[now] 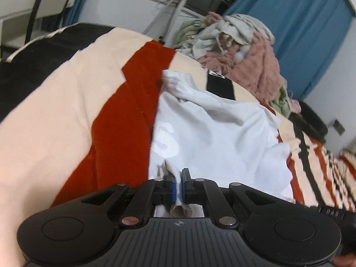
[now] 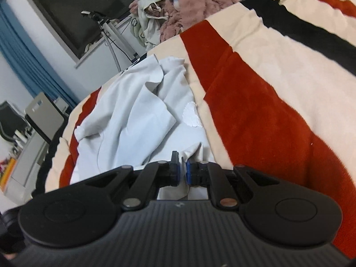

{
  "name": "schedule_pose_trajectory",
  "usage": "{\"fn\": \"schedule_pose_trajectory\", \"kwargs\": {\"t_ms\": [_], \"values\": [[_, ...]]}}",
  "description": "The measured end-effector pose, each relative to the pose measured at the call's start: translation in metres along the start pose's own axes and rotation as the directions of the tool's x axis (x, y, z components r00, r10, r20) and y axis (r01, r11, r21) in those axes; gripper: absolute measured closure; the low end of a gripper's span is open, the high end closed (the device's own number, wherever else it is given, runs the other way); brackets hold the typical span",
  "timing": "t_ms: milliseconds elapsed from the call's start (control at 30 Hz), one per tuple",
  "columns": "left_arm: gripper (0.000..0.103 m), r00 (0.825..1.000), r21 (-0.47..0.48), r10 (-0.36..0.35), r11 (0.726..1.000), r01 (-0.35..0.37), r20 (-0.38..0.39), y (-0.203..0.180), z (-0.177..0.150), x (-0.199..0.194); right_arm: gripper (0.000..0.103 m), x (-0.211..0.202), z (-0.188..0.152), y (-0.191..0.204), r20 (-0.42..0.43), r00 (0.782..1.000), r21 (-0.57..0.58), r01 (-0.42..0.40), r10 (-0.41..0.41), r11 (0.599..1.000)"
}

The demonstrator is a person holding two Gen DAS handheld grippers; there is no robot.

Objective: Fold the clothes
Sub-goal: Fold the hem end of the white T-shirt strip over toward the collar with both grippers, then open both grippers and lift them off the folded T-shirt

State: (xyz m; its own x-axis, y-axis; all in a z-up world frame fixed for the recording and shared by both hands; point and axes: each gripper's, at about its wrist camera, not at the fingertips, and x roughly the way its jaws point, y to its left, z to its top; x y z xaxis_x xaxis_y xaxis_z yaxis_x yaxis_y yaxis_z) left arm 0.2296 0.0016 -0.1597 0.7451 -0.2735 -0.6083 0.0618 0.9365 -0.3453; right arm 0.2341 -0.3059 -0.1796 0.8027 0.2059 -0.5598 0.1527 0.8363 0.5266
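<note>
Both grippers, left [image 1: 179, 185] and right [image 2: 183, 173], pinch the white garment [image 1: 213, 133], its print resembling "S".

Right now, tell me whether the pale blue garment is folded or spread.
Neither: pale blue garment lies crumpled on the striped blanket, both grippers pinching its edge.

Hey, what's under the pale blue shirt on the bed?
The pale blue shirt lies on a striped blanket of cream, red and black bands. Both grippers, left and right, pinch its edge. Anything beneath its middle is covered.
</note>
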Motion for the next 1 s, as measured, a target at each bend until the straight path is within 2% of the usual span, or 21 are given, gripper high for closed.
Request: {"fn": "schedule_pose_trajectory", "kwargs": {"t_ms": [100, 167, 200, 233, 300, 367, 433, 667, 833, 1000], "values": [[0.079, 1.0, 0.079, 0.019, 0.997, -0.02, 0.011, -0.012, -0.001, -0.011, 0.091, -0.007, 0.001, 0.009, 0.004, 1.0, -0.078, 0.018, -0.018, 0.997], [0.053, 0.999, 0.116, 0.023, 0.993, -0.026, 0.027, -0.021, -0.001, -0.026, 0.085, -0.014, 0.002, 0.016, 0.012, 1.0, -0.113, 0.028, -0.026, 0.993], [0.047, 0.999, 0.134, 0.029, 0.99, -0.034, 0.043, -0.026, -0.001, -0.035, 0.067, -0.019, 0.002, 0.02, 0.022, 0.999, -0.131, 0.03, -0.027, 0.991], [0.039, 0.998, 0.15, 0.036, 0.988, -0.045, 0.06, -0.031, -0.001, -0.044, 0.037, -0.027, 0.002, 0.024, 0.044, 0.999, -0.151, 0.028, -0.022, 0.988], [0.025, 0.993, 0.176, 0.037, 0.983, -0.056, 0.108, -0.04, -0.002, -0.067, 0.011, -0.043, 0.001, 0.034, 0.091, 0.996, -0.194, 0.025, -0.007, 0.981], [0.005, 0.984, 0.197, 0.047, 0.977, -0.081, 0.171, -0.047, -0.005, -0.089, 0.012, -0.063, -0.002, 0.044, 0.139, 0.99, -0.249, 0.021, 0.014, 0.968], [0.002, 0.975, 0.231, 0.052, 0.968, -0.103, 0.218, -0.053, -0.01, -0.108, 0.012, -0.079, -0.008, 0.051, 0.163, 0.986, -0.284, 0.025, 0.023, 0.958], [0.001, 0.968, 0.251, 0.034, 0.963, -0.099, 0.25, -0.061, -0.027, -0.157, 0.012, -0.137, -0.029, 0.072, 0.238, 0.969, -0.401, 0.044, 0.058, 0.915], [0.001, 0.964, 0.26, 0.009, 0.962, -0.081, 0.267, -0.064, -0.04, -0.186, 0.012, -0.162, -0.045, 0.074, 0.248, 0.966, -0.421, 0.038, 0.075, 0.906], [0.001, 0.975, 0.247, -0.009, 0.968, -0.047, 0.221, -0.063, -0.055, -0.203, 0.012, -0.179, -0.055, 0.079, 0.275, 0.958, -0.434, 0.053, 0.076, 0.899]]}}
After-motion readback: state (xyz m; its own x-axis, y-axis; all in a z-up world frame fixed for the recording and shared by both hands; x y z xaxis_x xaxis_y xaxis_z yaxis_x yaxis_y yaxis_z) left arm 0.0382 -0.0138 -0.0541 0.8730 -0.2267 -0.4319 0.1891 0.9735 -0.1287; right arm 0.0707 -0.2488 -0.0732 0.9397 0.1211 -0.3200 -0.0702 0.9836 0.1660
